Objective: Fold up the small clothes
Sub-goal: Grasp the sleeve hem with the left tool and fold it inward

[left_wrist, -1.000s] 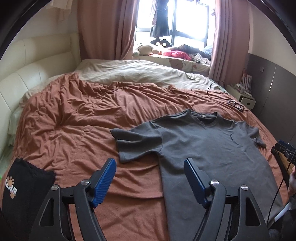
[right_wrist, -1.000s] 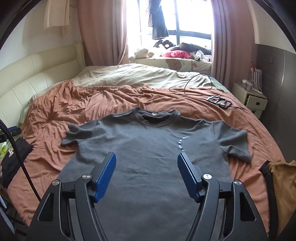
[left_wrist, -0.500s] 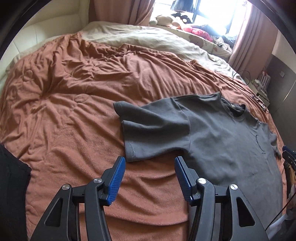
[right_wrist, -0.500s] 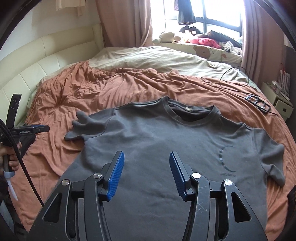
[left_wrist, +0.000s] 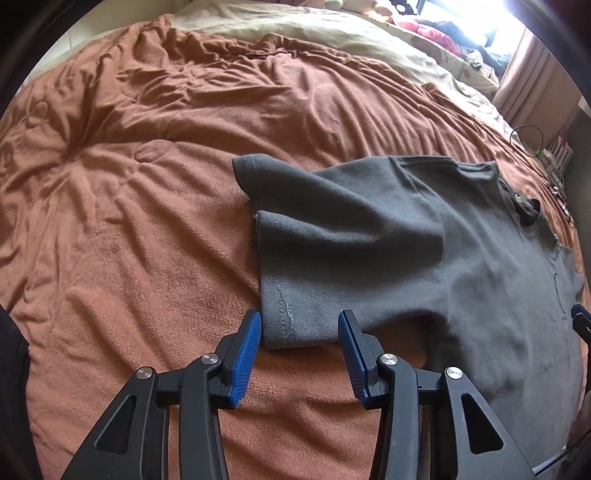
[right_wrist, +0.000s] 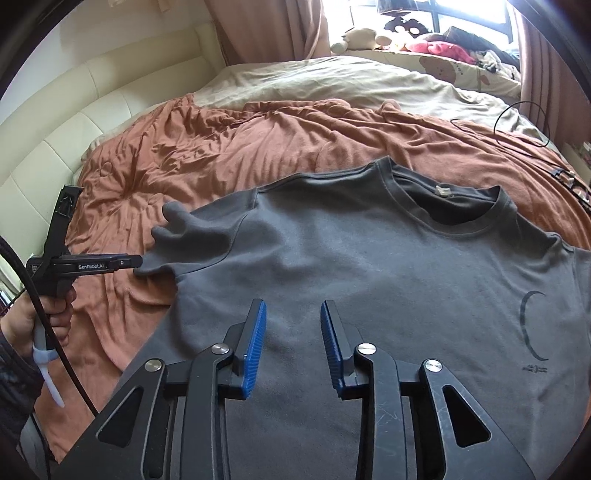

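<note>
A grey T-shirt [right_wrist: 369,280] lies face up and spread flat on a rust-brown blanket [left_wrist: 147,184] covering a bed, its collar [right_wrist: 454,210] at the far side and a dark crescent print [right_wrist: 532,325] on the chest at right. Its left sleeve [left_wrist: 332,266] sticks out over the blanket, rumpled, with the stitched cuff nearest the left gripper [left_wrist: 300,325]. That gripper sits low over the blanket with its blue pads set moderately wide, the corner of the cuff lying in the gap between them; the left pad [left_wrist: 245,354] is just beside the cuff's edge, and the cloth is not pinched. From the right wrist view the same gripper [right_wrist: 136,261] shows side-on, its tip at the sleeve's edge, held in a hand [right_wrist: 33,314] with a black cable [right_wrist: 55,332] trailing down. The right gripper [right_wrist: 293,314] hovers above the shirt's body near the left armpit, jaws narrowly parted and holding nothing; whether its tips touch the fabric cannot be told. Beyond the blanket a beige sheet [right_wrist: 351,81] runs to a window sill heaped with soft toys [right_wrist: 388,35], pink curtains [right_wrist: 266,33] hang either side, and a cream padded headboard [right_wrist: 74,110] curves along the left.
</note>
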Tool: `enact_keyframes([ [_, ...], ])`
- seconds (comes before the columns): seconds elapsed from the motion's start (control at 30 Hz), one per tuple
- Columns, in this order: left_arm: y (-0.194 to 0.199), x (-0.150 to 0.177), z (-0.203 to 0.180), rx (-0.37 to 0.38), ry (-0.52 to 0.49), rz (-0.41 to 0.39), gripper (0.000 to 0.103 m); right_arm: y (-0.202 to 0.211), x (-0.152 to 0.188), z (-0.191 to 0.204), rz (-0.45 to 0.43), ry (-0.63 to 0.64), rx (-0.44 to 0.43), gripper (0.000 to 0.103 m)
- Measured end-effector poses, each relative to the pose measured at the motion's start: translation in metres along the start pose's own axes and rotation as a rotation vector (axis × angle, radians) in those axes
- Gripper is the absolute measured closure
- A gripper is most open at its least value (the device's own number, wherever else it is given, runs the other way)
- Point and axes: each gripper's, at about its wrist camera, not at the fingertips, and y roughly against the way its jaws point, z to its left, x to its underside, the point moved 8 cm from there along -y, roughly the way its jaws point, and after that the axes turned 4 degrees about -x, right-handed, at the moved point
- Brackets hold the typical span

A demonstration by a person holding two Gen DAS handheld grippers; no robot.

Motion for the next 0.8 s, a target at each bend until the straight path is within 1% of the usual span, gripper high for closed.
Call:
enact_keyframes([
  [0.07, -0.009, 0.002, 0.003, -0.012, 0.008, 0.022, 0.057, -0.008, 0.000, 0.003, 0.010, -0.006, -0.010, 0.079],
  [0.2, -0.027, 0.009, 0.002, -0.001, 0.021, 0.080, 0.057, -0.022, -0.004, 0.006, 0.022, -0.034, -0.029, 0.079],
  [0.3, -0.028, 0.008, 0.002, 0.001, 0.054, 0.061, 0.058, -0.028, -0.008, 0.008, 0.017, -0.065, -0.051, 0.079],
  [0.33, -0.027, 0.009, 0.002, 0.006, 0.070, 0.056, 0.061, -0.030, -0.009, 0.009, 0.018, -0.077, -0.056, 0.079],
  [0.4, -0.026, 0.010, -0.002, 0.016, 0.065, 0.052, 0.077, -0.035, -0.011, 0.012, 0.019, -0.093, -0.067, 0.079],
  [0.47, -0.023, 0.009, -0.007, 0.030, 0.048, 0.054, 0.088, -0.042, -0.012, 0.017, 0.028, -0.105, -0.083, 0.082],
  [0.5, -0.021, 0.008, -0.008, 0.026, 0.046, 0.058, 0.091, -0.045, -0.013, 0.019, 0.032, -0.112, -0.091, 0.084],
  [0.57, -0.013, 0.004, -0.010, 0.029, 0.047, 0.050, 0.092, -0.054, -0.015, 0.025, 0.039, -0.119, -0.110, 0.085],
  [0.63, 0.000, -0.003, -0.014, 0.039, 0.039, 0.018, 0.092, -0.062, -0.017, 0.032, 0.049, -0.124, -0.125, 0.085],
  [0.7, 0.016, -0.011, -0.018, 0.058, 0.031, -0.017, 0.092, -0.071, -0.018, 0.038, 0.065, -0.137, -0.148, 0.090],
  [0.8, 0.038, -0.022, -0.023, 0.072, 0.014, -0.052, 0.092, -0.086, -0.021, 0.044, 0.088, -0.188, -0.198, 0.092],
])
